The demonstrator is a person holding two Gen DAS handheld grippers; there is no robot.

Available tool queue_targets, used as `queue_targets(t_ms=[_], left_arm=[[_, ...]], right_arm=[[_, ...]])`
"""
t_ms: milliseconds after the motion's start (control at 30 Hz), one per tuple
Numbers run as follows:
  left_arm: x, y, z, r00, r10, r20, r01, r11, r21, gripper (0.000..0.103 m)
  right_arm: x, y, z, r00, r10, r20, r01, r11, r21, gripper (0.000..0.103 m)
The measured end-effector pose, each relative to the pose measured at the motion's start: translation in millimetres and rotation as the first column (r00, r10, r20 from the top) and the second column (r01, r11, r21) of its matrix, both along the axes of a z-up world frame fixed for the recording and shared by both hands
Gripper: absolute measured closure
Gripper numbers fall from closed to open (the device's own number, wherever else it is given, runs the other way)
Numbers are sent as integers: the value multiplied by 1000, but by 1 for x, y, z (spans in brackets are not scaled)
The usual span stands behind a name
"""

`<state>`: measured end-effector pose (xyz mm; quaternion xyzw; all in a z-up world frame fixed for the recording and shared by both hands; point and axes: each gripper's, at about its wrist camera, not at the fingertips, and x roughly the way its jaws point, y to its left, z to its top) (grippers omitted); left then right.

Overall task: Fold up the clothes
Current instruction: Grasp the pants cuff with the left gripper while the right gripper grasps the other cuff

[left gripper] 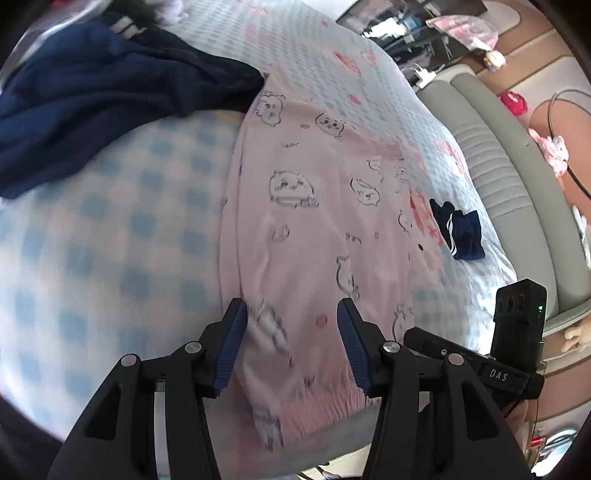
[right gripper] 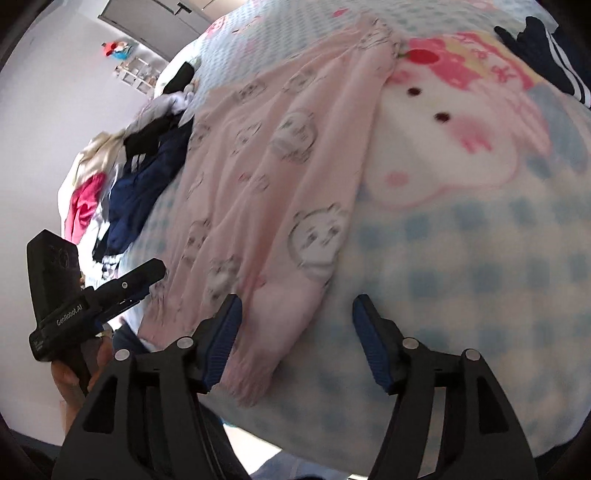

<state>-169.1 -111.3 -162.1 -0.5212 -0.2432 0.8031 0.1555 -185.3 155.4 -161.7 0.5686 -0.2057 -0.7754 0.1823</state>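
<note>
We count one pink cartoon-printed pyjama garment [left gripper: 295,221], two navy garments, one large [left gripper: 92,99] and one small folded [left gripper: 461,232], and two black blue-padded grippers.

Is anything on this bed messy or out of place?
Yes. A navy garment lies crumpled beside the flat pink pants, touching their far end, and more clothes sit heaped at the bed's edge.

Blue-and-white checked bed cover [left gripper: 110,229] w/ pink cartoon-face print [right gripper: 454,122] spreads across the bed. Grey padded headboard [left gripper: 495,162] runs along its far edge; dark shelf [left gripper: 402,26] w/ clutter stands beyond, pink plush toy [left gripper: 554,151] nearby.
</note>
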Motion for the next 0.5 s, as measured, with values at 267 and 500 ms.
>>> queue_targets(t_ms=[267,500], left_arm=[[27,-16,-19,997,47,69,-49,998,41,50],[34,-3,-25,997,-5,74,-1,997,81,64]], right_arm=[[15,-17,-1,999,52,13,-51,998,-35,40],[8,-25,-11,996,80,30,-79,996,-39,44]])
